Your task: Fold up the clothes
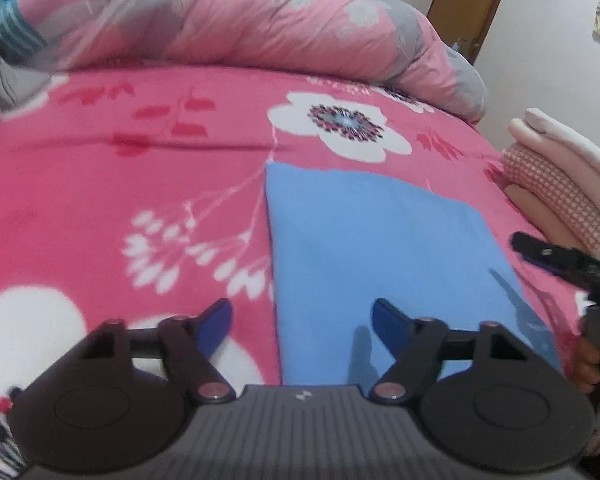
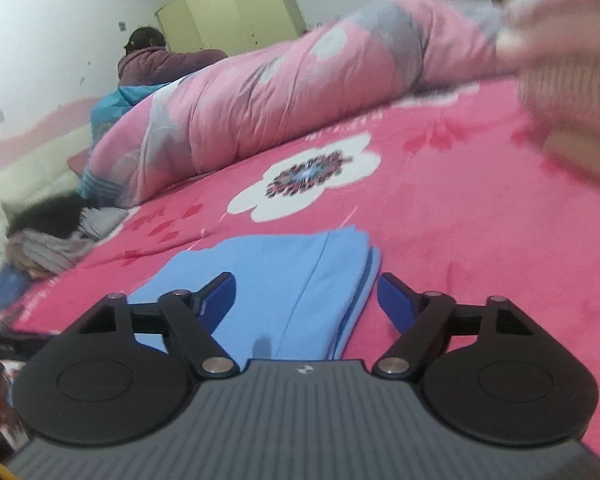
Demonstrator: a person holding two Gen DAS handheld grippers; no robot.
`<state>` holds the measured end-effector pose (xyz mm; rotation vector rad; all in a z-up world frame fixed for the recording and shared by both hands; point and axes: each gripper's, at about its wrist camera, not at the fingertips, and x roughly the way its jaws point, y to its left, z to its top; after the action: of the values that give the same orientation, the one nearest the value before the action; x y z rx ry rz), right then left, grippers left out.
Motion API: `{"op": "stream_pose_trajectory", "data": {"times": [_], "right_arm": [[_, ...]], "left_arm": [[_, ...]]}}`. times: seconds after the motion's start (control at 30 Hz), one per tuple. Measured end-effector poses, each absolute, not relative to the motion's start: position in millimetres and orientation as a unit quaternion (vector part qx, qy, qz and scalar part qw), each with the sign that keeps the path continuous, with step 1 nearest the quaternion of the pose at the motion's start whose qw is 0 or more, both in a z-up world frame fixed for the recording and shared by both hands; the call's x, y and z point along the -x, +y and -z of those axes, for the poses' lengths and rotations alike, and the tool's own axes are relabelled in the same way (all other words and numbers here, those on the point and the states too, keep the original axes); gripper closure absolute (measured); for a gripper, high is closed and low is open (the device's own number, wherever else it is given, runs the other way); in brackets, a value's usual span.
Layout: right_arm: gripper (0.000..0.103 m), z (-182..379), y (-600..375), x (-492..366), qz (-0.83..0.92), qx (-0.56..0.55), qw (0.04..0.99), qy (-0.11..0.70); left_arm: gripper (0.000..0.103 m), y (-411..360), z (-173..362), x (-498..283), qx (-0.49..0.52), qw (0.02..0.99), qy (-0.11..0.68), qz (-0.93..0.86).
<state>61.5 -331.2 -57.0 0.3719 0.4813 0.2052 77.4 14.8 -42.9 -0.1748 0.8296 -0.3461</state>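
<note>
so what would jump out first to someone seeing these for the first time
The bright pink floral bedspread fills both views, with a big white flower printed near its middle. On it, toward the near edge, lies a folded light blue cloth, and each gripper's open fingers frame one of its side edges. Behind it, a rolled pink and grey quilt runs across the far side of the bed.

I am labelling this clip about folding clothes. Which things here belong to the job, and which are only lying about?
For the job:
blue cloth, folded, flat on the bed
left tongs, open
right tongs, open
folded stack

Lying about:
quilt
bedspread
clothes heap
wardrobe
person
</note>
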Motion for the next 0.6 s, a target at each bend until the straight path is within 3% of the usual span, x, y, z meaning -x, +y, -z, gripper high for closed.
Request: {"op": "stream_pose_trajectory", "data": {"times": [0.17, 0.6], "right_arm": [[0.030, 76, -344, -70, -0.126, -0.242, 0.928, 0.254], [0.028, 86, -353, -77, -0.164, -0.281, 0.912, 0.251]], "left_arm": [[0.029, 25, 54, -85, 0.109, 0.886, 0.394, 0.218], [0.028, 5, 64, -144, 0.124, 0.869, 0.393, 0.273]]}}
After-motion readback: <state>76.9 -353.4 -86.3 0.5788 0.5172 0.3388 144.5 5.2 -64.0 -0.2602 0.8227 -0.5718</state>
